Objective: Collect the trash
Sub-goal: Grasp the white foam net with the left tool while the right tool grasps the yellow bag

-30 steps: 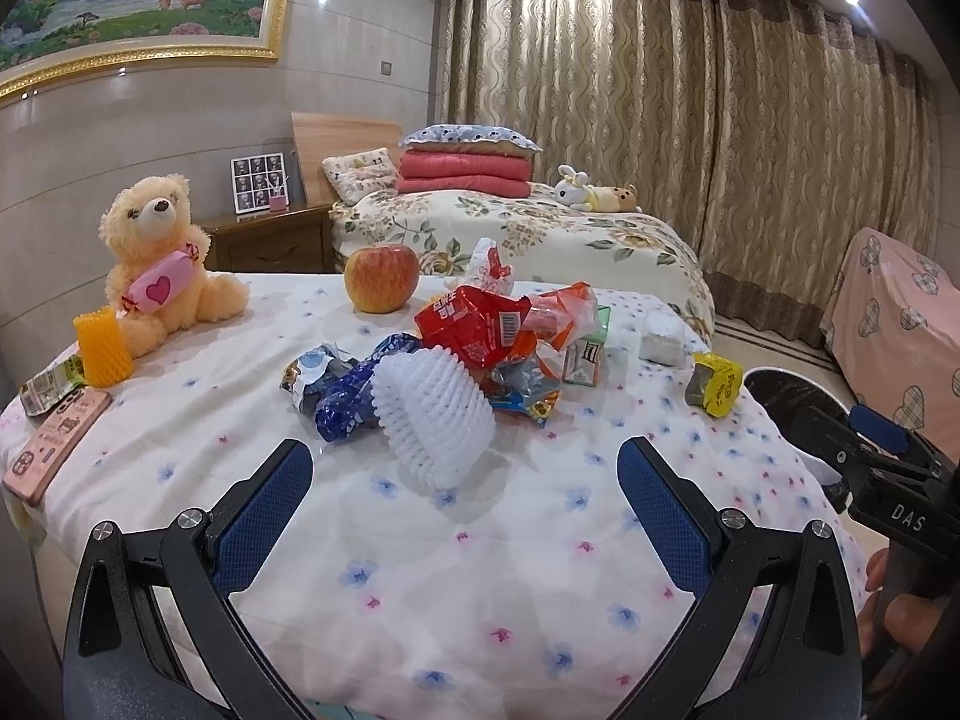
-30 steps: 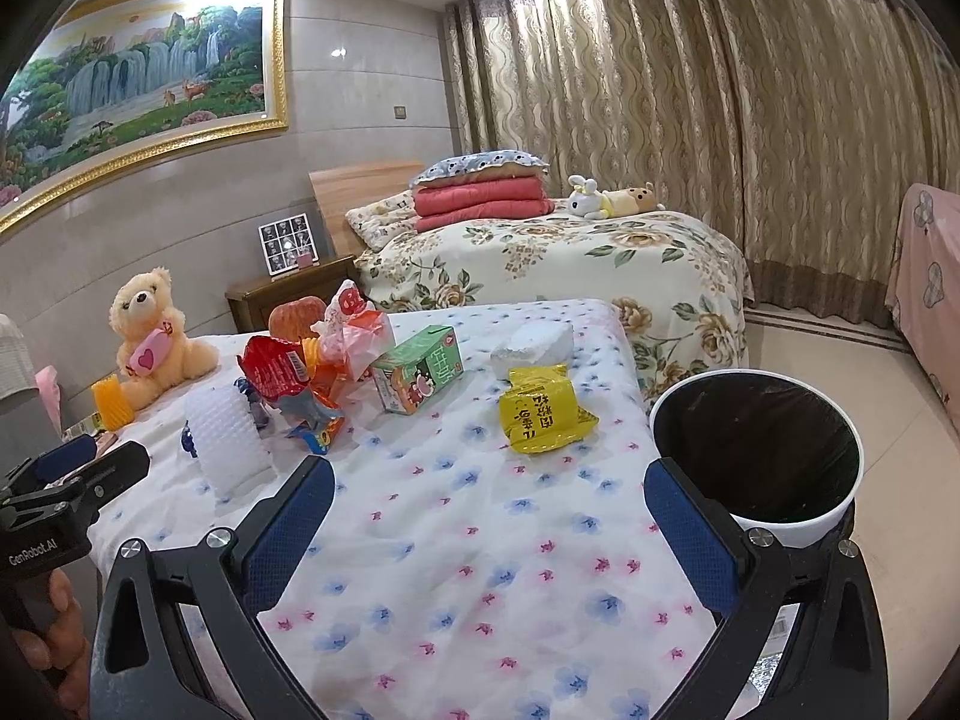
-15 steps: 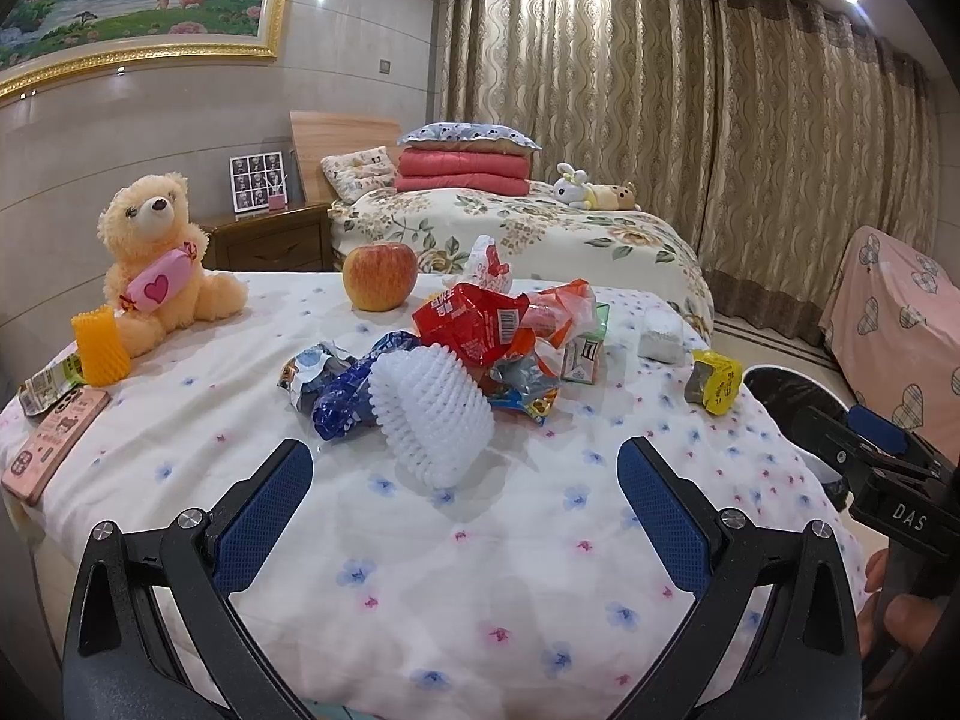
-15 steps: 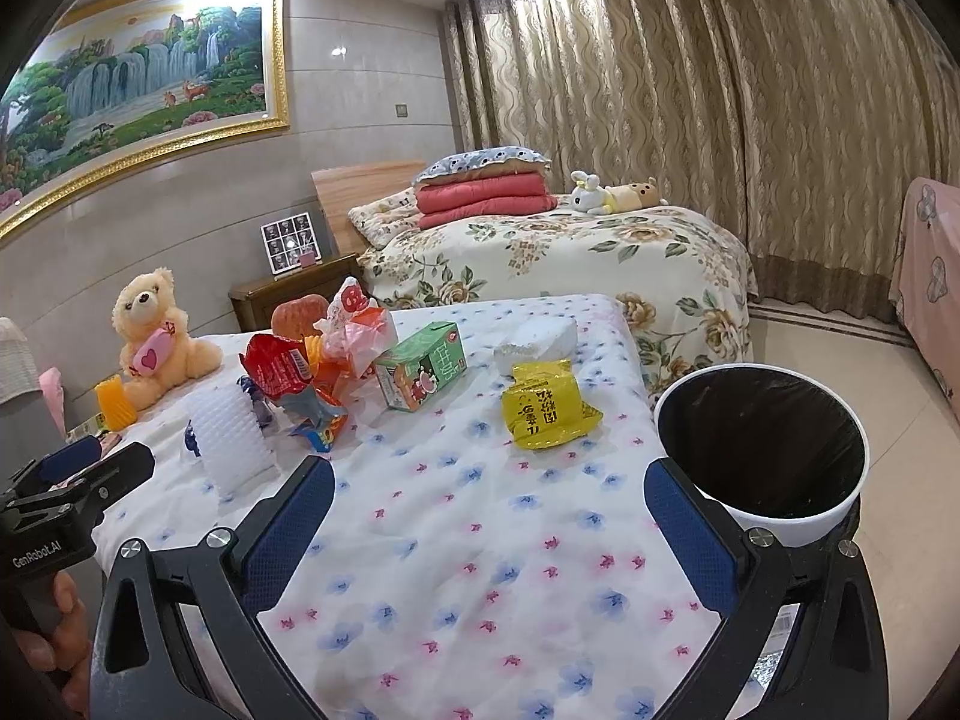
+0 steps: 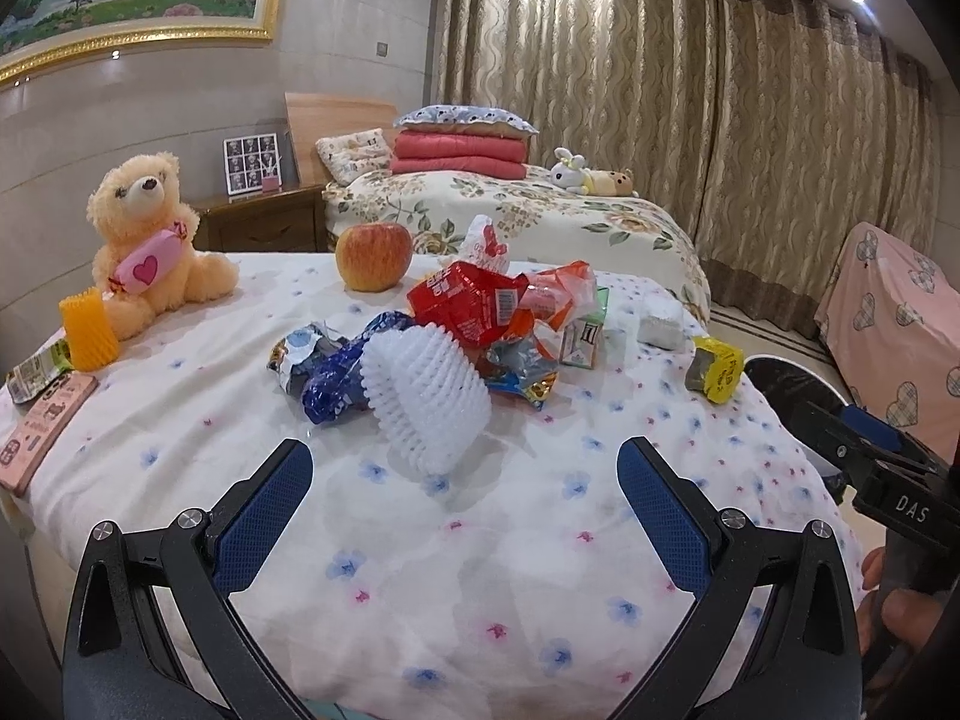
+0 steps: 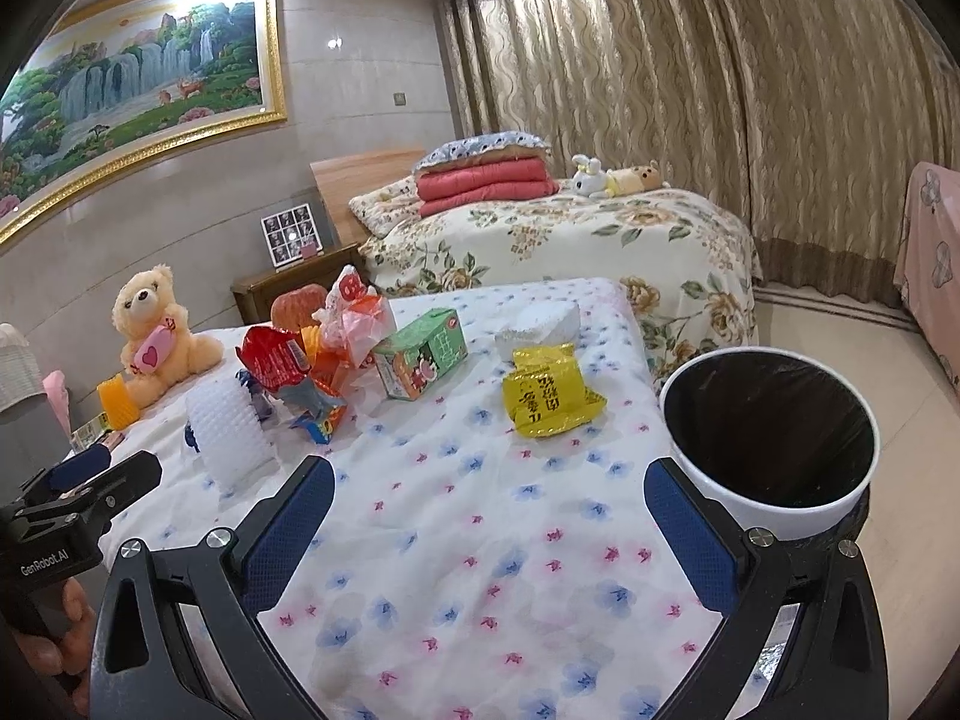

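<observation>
A heap of trash lies mid-bed: a white foam fruit net [image 5: 429, 402], a blue wrapper [image 5: 327, 381], a red snack bag [image 5: 465, 300] and a green carton [image 6: 423, 354]. A yellow packet [image 6: 549, 390] and white crumpled tissue [image 6: 543, 321] lie nearer the bed's right edge. The white bin with a black liner [image 6: 771, 426] stands on the floor beside the bed. My left gripper [image 5: 459, 507] is open, low over the floral sheet just short of the foam net. My right gripper [image 6: 489, 525] is open too, over the sheet between the yellow packet and the bin.
An apple [image 5: 373, 255], a teddy bear [image 5: 147, 237], an orange foam net [image 5: 90, 330] and a pink box [image 5: 42, 429] sit on the bed's far and left sides. A second bed [image 6: 558, 228] and a wooden nightstand [image 5: 264, 219] stand behind. Tiled floor lies right of the bin.
Both views have shifted only slightly; the right gripper has edged a little toward the bin side. Both grippers stay open and nothing on the bed has moved.
</observation>
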